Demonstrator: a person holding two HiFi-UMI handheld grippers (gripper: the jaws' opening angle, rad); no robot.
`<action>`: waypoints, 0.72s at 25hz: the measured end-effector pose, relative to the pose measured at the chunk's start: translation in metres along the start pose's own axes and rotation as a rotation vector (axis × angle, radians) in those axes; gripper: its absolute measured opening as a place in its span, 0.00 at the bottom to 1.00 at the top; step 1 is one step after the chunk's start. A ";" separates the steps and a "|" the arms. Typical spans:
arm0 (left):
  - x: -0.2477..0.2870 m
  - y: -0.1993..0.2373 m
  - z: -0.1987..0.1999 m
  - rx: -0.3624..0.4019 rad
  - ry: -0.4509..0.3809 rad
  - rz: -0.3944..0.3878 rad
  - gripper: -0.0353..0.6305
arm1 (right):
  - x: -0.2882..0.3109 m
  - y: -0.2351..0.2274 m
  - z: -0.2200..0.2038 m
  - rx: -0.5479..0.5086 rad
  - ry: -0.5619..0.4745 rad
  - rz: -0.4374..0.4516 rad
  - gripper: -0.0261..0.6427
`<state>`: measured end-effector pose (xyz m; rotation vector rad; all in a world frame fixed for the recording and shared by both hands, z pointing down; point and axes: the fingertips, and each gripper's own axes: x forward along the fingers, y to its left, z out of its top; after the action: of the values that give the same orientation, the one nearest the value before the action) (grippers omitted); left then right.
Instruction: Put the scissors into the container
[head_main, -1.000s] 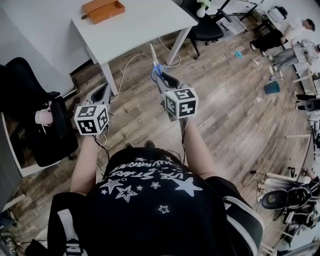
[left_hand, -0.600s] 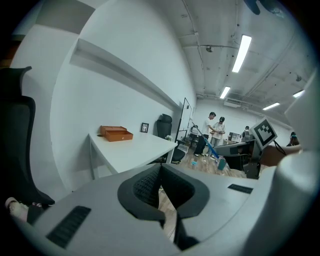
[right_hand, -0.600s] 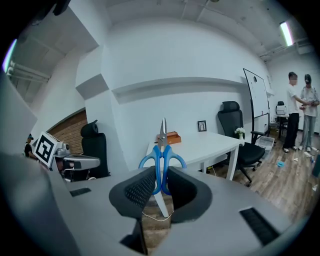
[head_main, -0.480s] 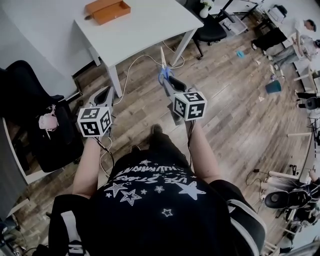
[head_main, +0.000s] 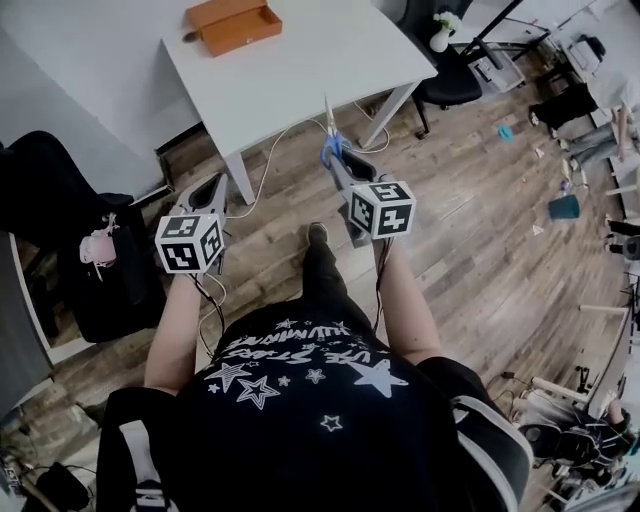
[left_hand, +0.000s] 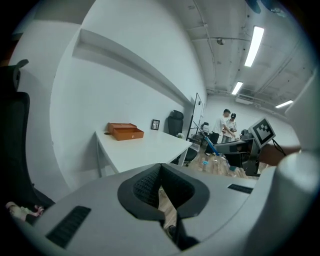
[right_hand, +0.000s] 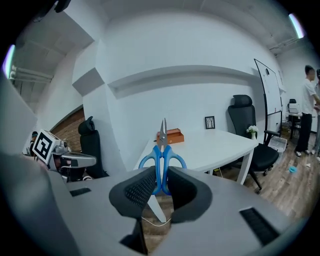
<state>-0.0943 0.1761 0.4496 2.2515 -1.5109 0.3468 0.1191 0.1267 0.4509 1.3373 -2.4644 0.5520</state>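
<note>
Blue-handled scissors (head_main: 330, 143) stick out forward from my right gripper (head_main: 336, 160), which is shut on the handles. In the right gripper view the scissors (right_hand: 162, 156) stand upright between the pads, blades up, with my right gripper (right_hand: 160, 176) shut on them. The orange open container (head_main: 234, 24) sits at the far left corner of the white table (head_main: 320, 60); the same container (right_hand: 171, 136) shows right behind the blades. My left gripper (head_main: 209, 186) hangs shut and holds nothing, short of the table's near leg; that left gripper (left_hand: 161, 170) faces the container (left_hand: 125, 131).
A black office chair (head_main: 60, 225) stands close on my left with a pink thing on it. Another black chair (head_main: 452, 72) and a small white vase (head_main: 441, 38) are beyond the table's right end. Cables (head_main: 268, 150) lie on the wooden floor under the table. People (left_hand: 227, 125) stand far off.
The person has stepped forward: the table and container have come nearer and shifted right in the head view. The right gripper keeps its hold on the scissors; the left stays shut.
</note>
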 end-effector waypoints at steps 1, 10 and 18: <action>0.013 0.004 0.006 -0.005 0.002 0.016 0.08 | 0.014 -0.012 0.008 0.004 -0.001 0.010 0.19; 0.119 0.027 0.070 -0.039 -0.015 0.148 0.08 | 0.121 -0.101 0.082 -0.021 -0.005 0.137 0.19; 0.212 0.029 0.127 -0.061 -0.045 0.237 0.08 | 0.190 -0.180 0.132 -0.062 0.019 0.225 0.19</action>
<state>-0.0424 -0.0665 0.4312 2.0503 -1.7920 0.3144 0.1621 -0.1633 0.4484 1.0335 -2.6107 0.5311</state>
